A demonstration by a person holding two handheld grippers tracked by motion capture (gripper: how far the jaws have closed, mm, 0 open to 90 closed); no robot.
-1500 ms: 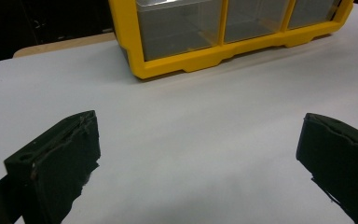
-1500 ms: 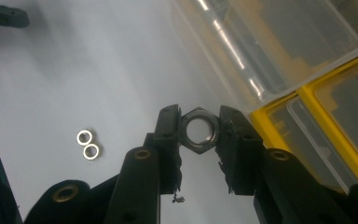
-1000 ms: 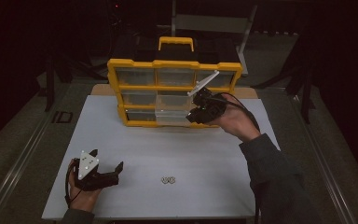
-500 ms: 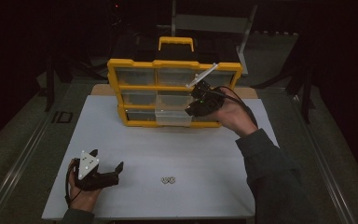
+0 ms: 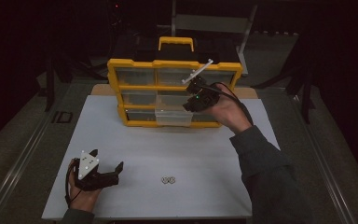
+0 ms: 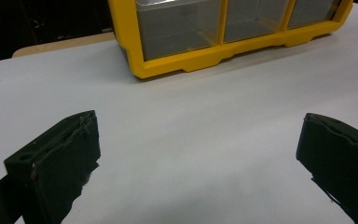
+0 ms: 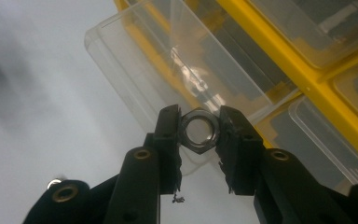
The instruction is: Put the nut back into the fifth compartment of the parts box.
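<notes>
Right now the right tool (image 7: 199, 128) is clamped on a small hexagonal steel nut (image 7: 199, 130), pinched flat-to-flat between its two black jaws, and it hangs just above the clear plastic drawer (image 5: 173, 117) that stands pulled out from the bottom row of the yellow-framed parts organiser (image 5: 173, 70). From the high view, the right tool (image 5: 196, 99) sits over the drawer's right end, at the front face of the cabinet. The step in hand looks like carrying the nut to the open drawer for dropping in. Next, I judge, the nut must be brought squarely over the drawer's open top, clear of its front wall, before the jaws part; released too early it could strike the rim and roll onto the white surface (image 5: 205, 154). The left tool (image 5: 115, 171) rests low on the surface with its jaws spread wide and nothing between them. Two more small metal nuts (image 5: 168, 179) lie on the surface near it, likely next.
</notes>
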